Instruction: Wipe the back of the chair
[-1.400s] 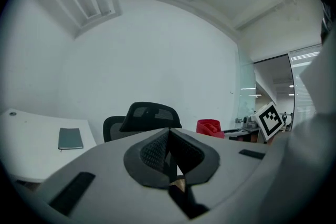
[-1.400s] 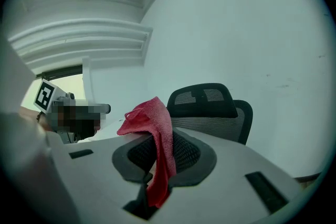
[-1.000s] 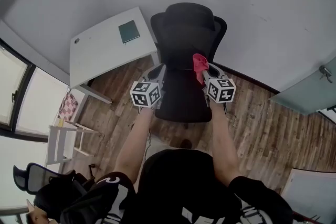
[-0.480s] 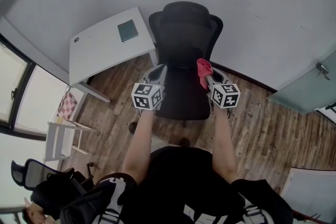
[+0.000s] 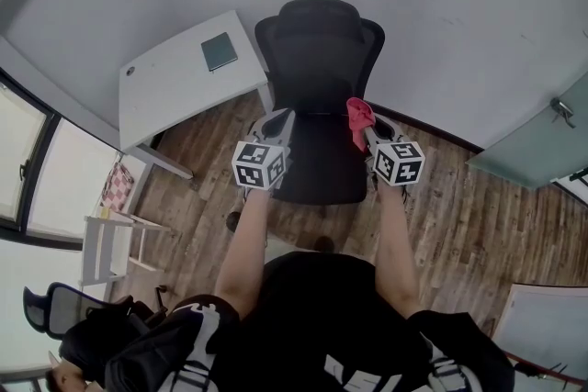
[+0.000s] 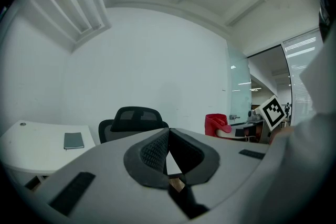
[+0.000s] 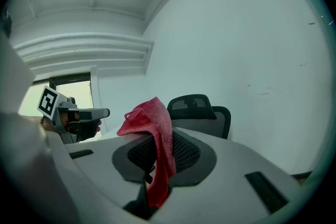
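A black office chair (image 5: 318, 50) faces me in the head view, its mesh back against the white wall. My right gripper (image 5: 367, 133) is shut on a red cloth (image 5: 358, 115), held over the right edge of the chair's seat and short of the back. In the right gripper view the red cloth (image 7: 156, 136) hangs over the closed jaws, with the chair (image 7: 202, 112) behind it. My left gripper (image 5: 281, 122) hovers at the seat's left edge. In its own view the left gripper (image 6: 168, 135) is shut with nothing in it, and the chair (image 6: 134, 120) stands ahead.
A white desk (image 5: 175, 87) with a dark green notebook (image 5: 219, 51) stands left of the chair. A white wall runs behind the chair and a glass door (image 5: 542, 151) is at the right. Another chair (image 5: 55, 312) and a small white rack (image 5: 106, 243) sit at the lower left on the wood floor.
The right gripper and its red cloth have drifted a little to the right, from over the seat towards its right edge. The left gripper has barely moved.
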Motion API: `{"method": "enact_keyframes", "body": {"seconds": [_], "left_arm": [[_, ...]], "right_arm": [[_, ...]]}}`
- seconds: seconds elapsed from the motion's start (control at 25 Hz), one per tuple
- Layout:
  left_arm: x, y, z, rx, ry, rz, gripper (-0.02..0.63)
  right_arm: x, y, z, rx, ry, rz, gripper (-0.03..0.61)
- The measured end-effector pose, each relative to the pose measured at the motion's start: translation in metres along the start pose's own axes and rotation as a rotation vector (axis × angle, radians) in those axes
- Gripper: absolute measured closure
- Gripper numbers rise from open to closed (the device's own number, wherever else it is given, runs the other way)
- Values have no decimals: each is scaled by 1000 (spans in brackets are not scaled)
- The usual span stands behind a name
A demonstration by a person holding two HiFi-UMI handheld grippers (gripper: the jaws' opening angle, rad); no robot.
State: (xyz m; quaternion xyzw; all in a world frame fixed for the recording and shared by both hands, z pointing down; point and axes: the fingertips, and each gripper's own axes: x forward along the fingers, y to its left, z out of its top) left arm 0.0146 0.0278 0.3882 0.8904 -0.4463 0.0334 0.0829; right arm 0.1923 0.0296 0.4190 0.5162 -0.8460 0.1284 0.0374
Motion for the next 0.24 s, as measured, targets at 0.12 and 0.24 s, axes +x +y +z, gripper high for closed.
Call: {"method": "enact_keyframes", "body": {"seconds": [0.12,0.24], "left_arm": [[0,-1,-1,-3,3,-6,589],[-1,-2,-1,-5,0,-7,588]], "right_arm": [[-1,0,0,4,-2,-4,509],[-2,0,0,9,-1,-7,509]]}}
